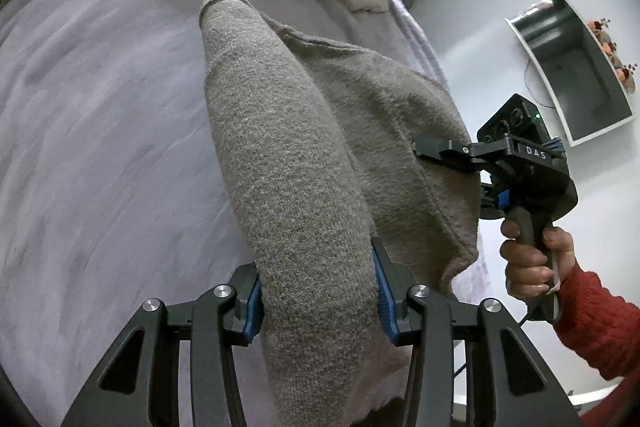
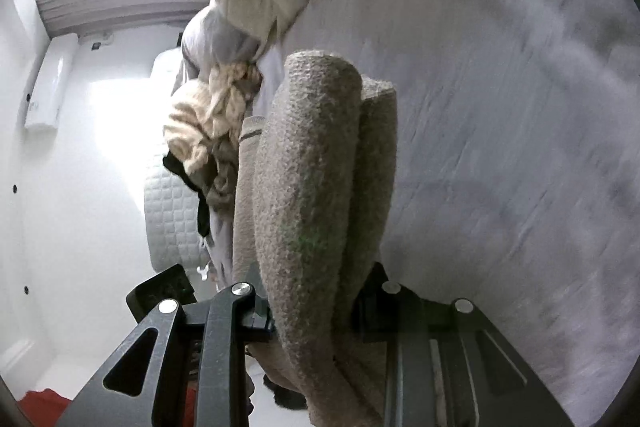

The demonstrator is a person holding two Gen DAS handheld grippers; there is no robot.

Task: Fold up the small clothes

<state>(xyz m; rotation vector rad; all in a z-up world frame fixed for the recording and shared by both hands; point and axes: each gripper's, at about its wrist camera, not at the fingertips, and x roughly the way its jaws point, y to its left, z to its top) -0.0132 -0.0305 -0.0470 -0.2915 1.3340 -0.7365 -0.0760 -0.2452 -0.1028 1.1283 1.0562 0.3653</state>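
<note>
Over the bed point(image 1: 100, 147), both grippers clamp the grey sweater point(image 1: 288, 155).

1. The sweater point(image 1: 288, 147) is grey-brown, fuzzy knit, with a dark line near its cuff.
2. It hangs stretched above the bed, one sleeve bunched lengthwise, the body draped beside it.
3. In the right wrist view its folds point(image 2: 320, 167) crowd together.

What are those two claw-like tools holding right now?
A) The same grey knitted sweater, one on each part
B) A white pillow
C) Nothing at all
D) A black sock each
A: the left gripper has its fingers closed around a sleeve of the grey knitted sweater, while the right gripper pinches the sweater's body edge.
</note>
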